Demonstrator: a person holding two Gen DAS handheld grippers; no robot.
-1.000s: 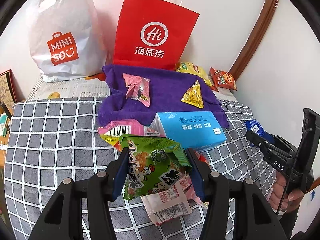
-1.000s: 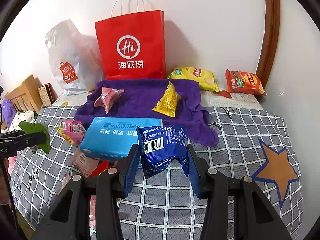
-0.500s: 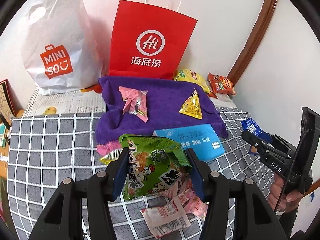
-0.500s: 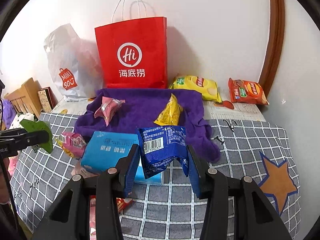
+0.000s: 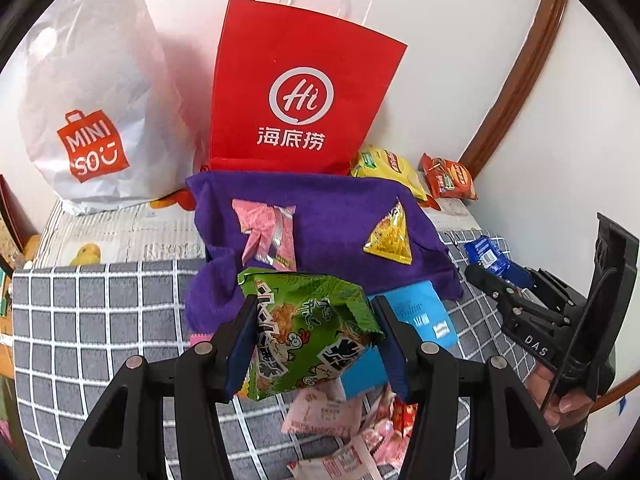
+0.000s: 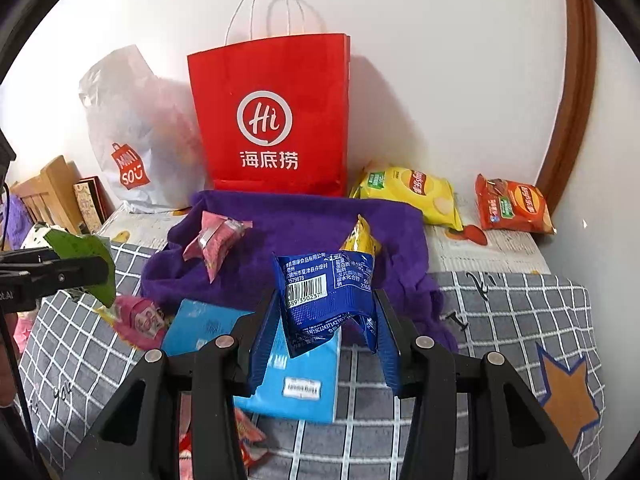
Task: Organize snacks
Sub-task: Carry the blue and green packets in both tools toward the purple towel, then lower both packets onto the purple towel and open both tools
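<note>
Above the purple towel (image 5: pixel 340 216), left tongs (image 5: pixel 312 340) pinch a crinkled green packet (image 5: pixel 308 336); right tongs (image 6: pixel 326 328) clamp a creased blue packet (image 6: pixel 328 292).

A glossy, crinkled green foil snack packet (image 5: pixel 308 332) sits low in the left wrist frame. At centre lies a fuzzy purple cloth towel (image 5: pixel 336 220), matt and napped. Above it stands a smooth red paper bag (image 5: pixel 296 96) with white cord handles; at upper left, a wrinkled, faintly shiny white plastic bag (image 5: pixel 88 92). In the right wrist view, a shiny blue foil packet (image 6: pixel 326 296) is creased at centre, over a matt grey checked woven cloth (image 6: pixel 500 320).
</note>
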